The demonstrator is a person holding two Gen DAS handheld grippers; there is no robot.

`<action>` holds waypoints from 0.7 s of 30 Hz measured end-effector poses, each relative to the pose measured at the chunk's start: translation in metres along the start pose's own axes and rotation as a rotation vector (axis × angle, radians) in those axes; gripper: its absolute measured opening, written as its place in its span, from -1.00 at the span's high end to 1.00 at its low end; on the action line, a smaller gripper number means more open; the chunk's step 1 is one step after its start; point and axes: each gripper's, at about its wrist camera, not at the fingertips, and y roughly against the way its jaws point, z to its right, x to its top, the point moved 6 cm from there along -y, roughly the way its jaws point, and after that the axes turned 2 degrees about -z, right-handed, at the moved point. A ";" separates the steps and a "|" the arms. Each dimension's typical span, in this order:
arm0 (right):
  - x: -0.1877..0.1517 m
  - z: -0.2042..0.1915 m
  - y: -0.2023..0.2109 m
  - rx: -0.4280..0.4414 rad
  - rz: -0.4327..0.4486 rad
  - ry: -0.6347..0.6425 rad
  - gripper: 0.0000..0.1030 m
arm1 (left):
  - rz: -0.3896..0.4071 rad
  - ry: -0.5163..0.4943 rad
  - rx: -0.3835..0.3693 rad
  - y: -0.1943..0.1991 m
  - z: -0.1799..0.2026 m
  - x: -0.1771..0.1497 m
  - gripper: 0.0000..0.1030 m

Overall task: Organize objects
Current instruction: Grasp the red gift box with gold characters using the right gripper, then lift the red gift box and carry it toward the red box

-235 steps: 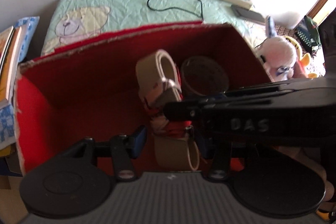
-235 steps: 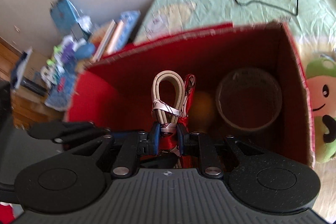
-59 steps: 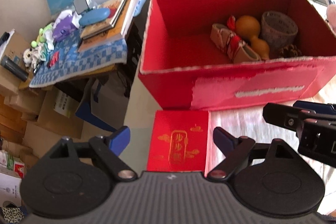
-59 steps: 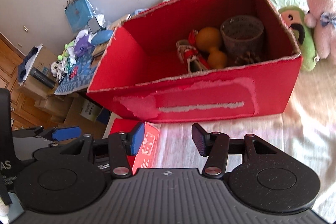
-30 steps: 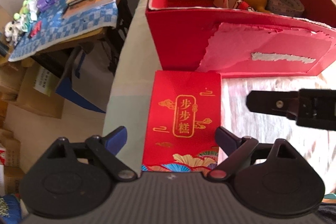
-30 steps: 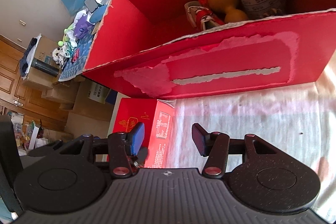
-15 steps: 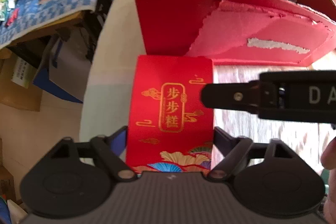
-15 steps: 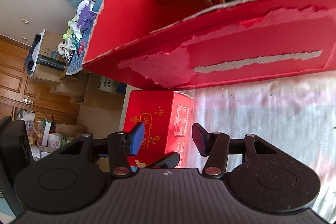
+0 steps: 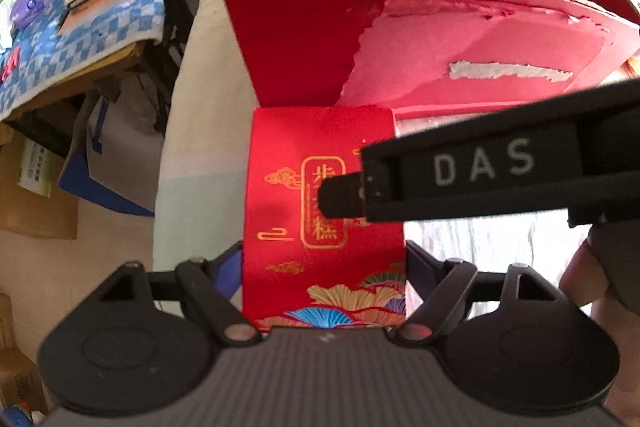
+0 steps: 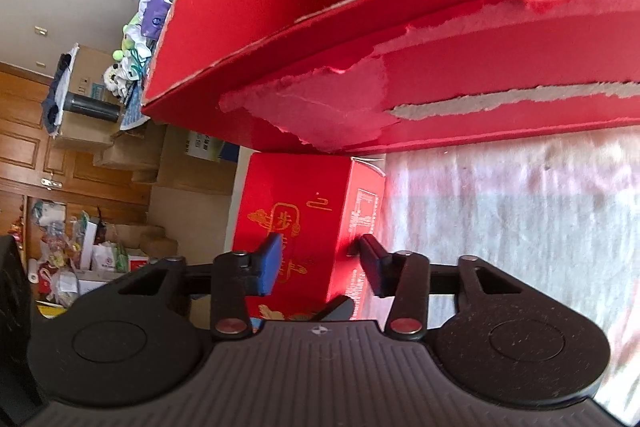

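Straddling the small red box (image 9: 320, 211) beside the big carton (image 9: 304, 39), both jaws gape.

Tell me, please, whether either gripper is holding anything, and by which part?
The left gripper straddles the near end of the red gift box; whether it grips cannot be told. The right gripper is open above it.

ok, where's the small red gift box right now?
The small red gift box lies on the bed just in front of the big red carton, at its left corner, between the left gripper fingers.
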 end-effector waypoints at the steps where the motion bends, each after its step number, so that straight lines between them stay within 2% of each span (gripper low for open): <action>1: 0.000 0.001 0.002 -0.004 -0.001 0.005 0.16 | 0.001 -0.003 -0.002 0.001 0.001 0.000 -0.57; 12: -0.006 0.031 0.040 -0.043 0.031 -0.015 0.16 | -0.010 -0.125 -0.042 0.015 0.048 0.004 -0.57; 21: -0.019 0.088 0.096 -0.091 0.128 -0.130 0.16 | 0.002 -0.323 -0.095 0.023 0.129 0.006 -0.57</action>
